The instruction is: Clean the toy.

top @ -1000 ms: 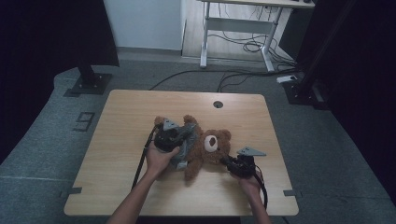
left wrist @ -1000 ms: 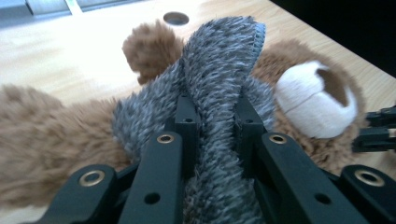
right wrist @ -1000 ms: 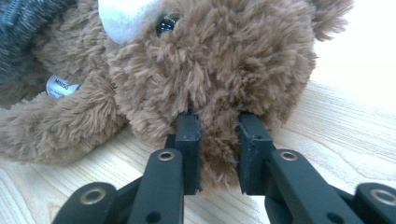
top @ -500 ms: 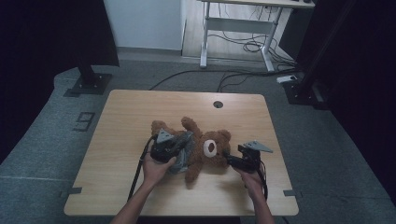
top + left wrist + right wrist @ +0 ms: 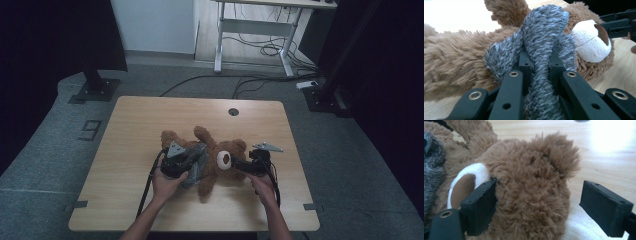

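My left gripper point(image 5: 192, 159) is clamped tight on a fold of the grey scarf point(image 5: 541, 50) that wraps the teddy bear point(image 5: 210, 155); in the left gripper view the fuzzy grey strip runs straight up between my two black jaws, which pinch it from both sides. The bear lies on its back a little below the middle of the wooden table point(image 5: 140, 125), legs toward nine o'clock, head toward three o'clock, one arm point(image 5: 202, 134) raised toward twelve.

My right gripper point(image 5: 239, 163) sits at the bear's head point(image 5: 531, 195), coming in from three o'clock. Its jaws have just been opening and now stand wide apart: in the right gripper view the left jaw rests against the fur beside the white muzzle point(image 5: 471, 180), while the right jaw stands clear of the fur, over the tabletop, with the head between the two. A round cable hole point(image 5: 233, 111) sits near the table's far edge at twelve o'clock.
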{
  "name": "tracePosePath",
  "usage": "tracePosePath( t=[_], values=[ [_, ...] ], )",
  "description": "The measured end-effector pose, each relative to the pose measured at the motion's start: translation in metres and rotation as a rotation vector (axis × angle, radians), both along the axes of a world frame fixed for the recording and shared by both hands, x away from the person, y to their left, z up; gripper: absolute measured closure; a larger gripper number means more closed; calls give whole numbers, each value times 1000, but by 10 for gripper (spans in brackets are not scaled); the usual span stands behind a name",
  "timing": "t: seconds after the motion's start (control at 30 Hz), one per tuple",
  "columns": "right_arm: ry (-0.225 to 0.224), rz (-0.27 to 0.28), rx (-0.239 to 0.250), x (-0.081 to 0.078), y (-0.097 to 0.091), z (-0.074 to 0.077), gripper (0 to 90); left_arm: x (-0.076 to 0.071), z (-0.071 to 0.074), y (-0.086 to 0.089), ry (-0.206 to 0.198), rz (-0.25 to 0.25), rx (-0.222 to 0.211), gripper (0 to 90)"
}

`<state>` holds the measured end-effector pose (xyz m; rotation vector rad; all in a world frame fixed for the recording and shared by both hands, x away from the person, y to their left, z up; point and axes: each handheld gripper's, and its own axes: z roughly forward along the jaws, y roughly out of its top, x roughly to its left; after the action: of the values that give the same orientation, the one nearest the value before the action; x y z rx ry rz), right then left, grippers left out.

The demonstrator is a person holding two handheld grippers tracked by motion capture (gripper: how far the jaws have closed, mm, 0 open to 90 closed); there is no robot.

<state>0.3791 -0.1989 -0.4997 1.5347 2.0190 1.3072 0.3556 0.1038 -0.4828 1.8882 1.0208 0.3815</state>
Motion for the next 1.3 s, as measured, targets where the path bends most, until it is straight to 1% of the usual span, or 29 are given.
tracePosePath(
  t=[0.03, 0.07, 0.1, 0.13, 0.2, 0.23, 0.3, 0.33, 0.37, 0.4, 0.43, 0.47, 0.5, 0.53, 0.57, 0.6, 0.77, 0.87, 0.93, 1.03, 1.07, 1.1, 1.2, 1.3],
  values=[
    [0, 0, 0, 0, 0, 0, 153, 0, 0, 0, 0, 0, 0, 777],
    [9, 25, 13, 0, 0, -2, 197, 0, 0, 0, 0, 0, -1, 777],
    [6, 35, 17, 0, 0, -3, 224, -1, 0, 0, 1, 0, -2, 777],
    [6, 35, 17, 0, 0, -3, 224, -1, 0, 0, 1, 0, -2, 776],
    [6, 62, 45, 0, 1, -5, 309, -2, -1, 0, 0, 1, -5, 777],
    [6, 62, 45, 0, 1, -5, 309, -2, -1, 0, 0, 1, -5, 777],
    [2, 78, 65, -2, 1, -6, 371, -2, -2, 1, 0, -1, -6, 777],
    [2, 87, 65, -2, 0, -6, 400, -3, -2, 1, 1, -1, -8, 777],
    [2, 87, 65, -2, 0, -6, 400, -3, -2, 1, 0, -2, -8, 777],
    [-2, 95, 67, -4, -1, -7, 493, -4, -2, 1, -1, -2, -11, 777],
    [-2, 95, 67, -4, -1, -7, 493, -4, -2, 1, -1, -2, -11, 776],
    [-4, 95, 69, -5, -2, -8, 568, -4, -2, 2, 1, -4, -14, 776],
    [-4, 95, 69, -5, -2, -8, 568, -4, -2, 2, 1, -4, -14, 776],
    [-5, 97, 82, -5, -3, -10, 609, -5, -2, 2, 1, -4, -16, 776],
    [-5, 97, 82, -5, -3, -10, 609, -6, -2, 2, 0, -5, -14, 776],
    [-12, 101, 81, -7, -3, -10, 638, -6, -1, 2, -1, -6, -15, 776],
    [-26, 111, 77, -11, -4, -11, 669, -8, 0, 2, 0, -10, -15, 775],
    [-48, 122, 66, -14, -4, -12, 685, -9, 0, 2, 1, -12, -16, 775],
    [-54, 122, 65, -16, -4, -13, 688, -10, 0, 3, 1, -14, -16, 774],
    [-81, 129, 51, -20, -4, -14, 701, -13, 2, 3, 5, -17, -28, 772],
    [-81, 129, 51, -20, -4, -14, 701, -14, 5, 3, 6, -18, -30, 772],
    [-87, 129, 46, -21, -4, -15, 704, -15, 12, 1, 0, -20, -28, 772],
    [-103, 133, 27, -24, -4, -15, 708, -15, 29, -13, -31, -48, -23, 772],
    [-116, 134, 18, -27, -3, -16, 709, -12, 45, -39, -58, -88, -14, 772]
  ],
)
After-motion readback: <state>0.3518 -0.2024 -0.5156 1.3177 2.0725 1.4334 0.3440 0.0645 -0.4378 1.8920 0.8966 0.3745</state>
